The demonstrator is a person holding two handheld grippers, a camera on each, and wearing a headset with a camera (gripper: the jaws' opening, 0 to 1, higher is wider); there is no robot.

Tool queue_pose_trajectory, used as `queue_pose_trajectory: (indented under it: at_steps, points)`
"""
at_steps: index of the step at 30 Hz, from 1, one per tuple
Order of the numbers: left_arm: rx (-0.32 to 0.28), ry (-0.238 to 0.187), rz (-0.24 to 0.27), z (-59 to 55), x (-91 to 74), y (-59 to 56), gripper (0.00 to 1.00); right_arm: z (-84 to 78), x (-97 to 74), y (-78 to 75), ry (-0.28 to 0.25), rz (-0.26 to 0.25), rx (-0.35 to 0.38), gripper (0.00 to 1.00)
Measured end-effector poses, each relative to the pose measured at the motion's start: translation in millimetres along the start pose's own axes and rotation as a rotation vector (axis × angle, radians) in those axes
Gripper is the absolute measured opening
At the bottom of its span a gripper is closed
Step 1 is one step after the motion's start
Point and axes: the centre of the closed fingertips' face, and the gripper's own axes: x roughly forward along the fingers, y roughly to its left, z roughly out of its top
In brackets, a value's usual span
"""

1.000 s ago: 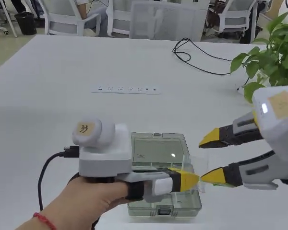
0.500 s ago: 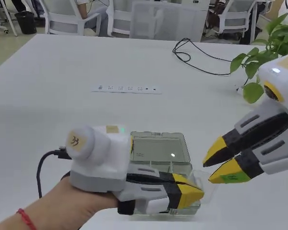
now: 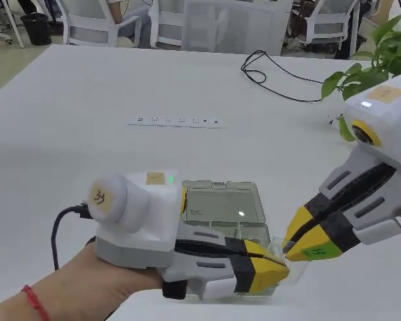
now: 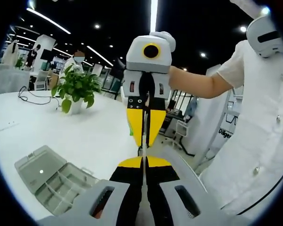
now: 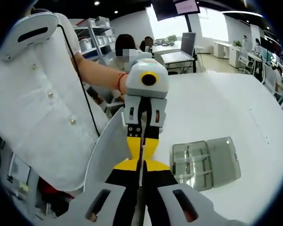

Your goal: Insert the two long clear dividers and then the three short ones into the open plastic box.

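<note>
2 grippers meet tip to tip above the right front corner of the open plastic box (image 3: 220, 202), which sits on the white table (image 3: 120, 87) with its lid laid back. A thin clear divider (image 4: 145, 151) runs edge-on between them. We judge it is being re-gripped or squared up before seating.

Left gripper (image 3: 273, 267): jaws pinched nearly closed on the divider.

Right gripper (image 3: 293, 245): jaws equally narrow, clamped on the same piece.

Long or short, we cannot tell. Partitions show inside the box.
</note>
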Motion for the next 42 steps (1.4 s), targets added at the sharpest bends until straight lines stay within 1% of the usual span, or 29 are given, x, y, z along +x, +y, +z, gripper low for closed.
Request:
queue_pose_trajectory:
  at_steps: [5, 12, 21, 30, 32, 35, 42]
  points:
    - [0.012, 0.002, 0.002, -0.7, 0.3, 0.8, 0.00, 0.3, 2.0, 1.9, -0.004, 0.009, -0.003, 0.03]
    - [0.024, -0.002, 0.014, -0.4, -0.9, 4.1, 0.00, 0.9, 2.0, -1.2, -0.018, 0.001, -0.001, 0.03]
    - [0.026, 0.001, 0.023, -1.0, -2.5, 5.9, 0.00, 1.8, 3.6, -2.5, -0.023, -0.003, -0.002, 0.03]
    - [0.028, -0.013, 0.028, 2.2, -2.8, 5.7, 0.00, 3.0, 2.9, -4.4, -0.028, -0.004, -0.005, 0.03]
    - [0.031, -0.010, 0.031, 1.5, -3.5, 6.3, 0.00, 2.8, 2.4, -5.0, -0.026, -0.007, -0.005, 0.03]
    - [0.030, -0.008, 0.039, 0.5, -5.6, 8.1, 0.02, 3.0, 0.9, -6.3, -0.028, -0.011, -0.005, 0.03]
    - [0.030, -0.013, 0.081, -0.5, -14.6, 16.5, 0.09, 3.5, -4.8, -10.3, -0.034, -0.030, -0.006, 0.03]
